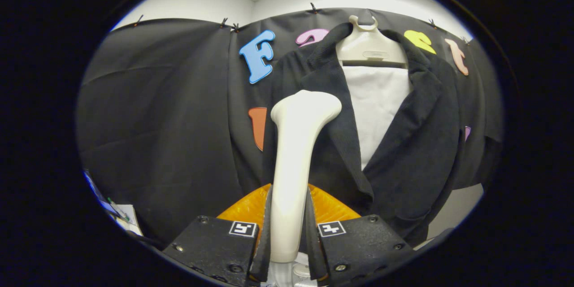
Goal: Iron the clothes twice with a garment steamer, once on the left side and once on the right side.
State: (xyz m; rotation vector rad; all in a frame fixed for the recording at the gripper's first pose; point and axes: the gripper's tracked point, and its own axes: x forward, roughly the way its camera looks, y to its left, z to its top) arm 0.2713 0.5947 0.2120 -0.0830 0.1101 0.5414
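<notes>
- The gripper (pixel 288 233) has its jaws clamped on the handle of the garment steamer (pixel 296 161), one finger on each side of the shaft; the grip looks firm and centred, and it should be kept that way so the head does not twist during a pass.
- The steamer stands upright between the fingers, its flared head (pixel 307 105) raised ahead of them in front of the jacket's left-hand lapel as seen from the gripper. Whether it touches the cloth cannot be told.
- Just beyond hangs the black jacket (pixel 403 152), open at the front over a white panel (pixel 374 103), on a pale hanger (pixel 370 47) against the booth wall.
- Judged from this, the pass in hand is on that lapel side. It would go best with the head held flat to the fabric and drawn slowly along the panel in 1 even stroke.
- Care is needed not to snag the lapel edge or set the hanger swinging; the other side remains for pass 2.
</notes>
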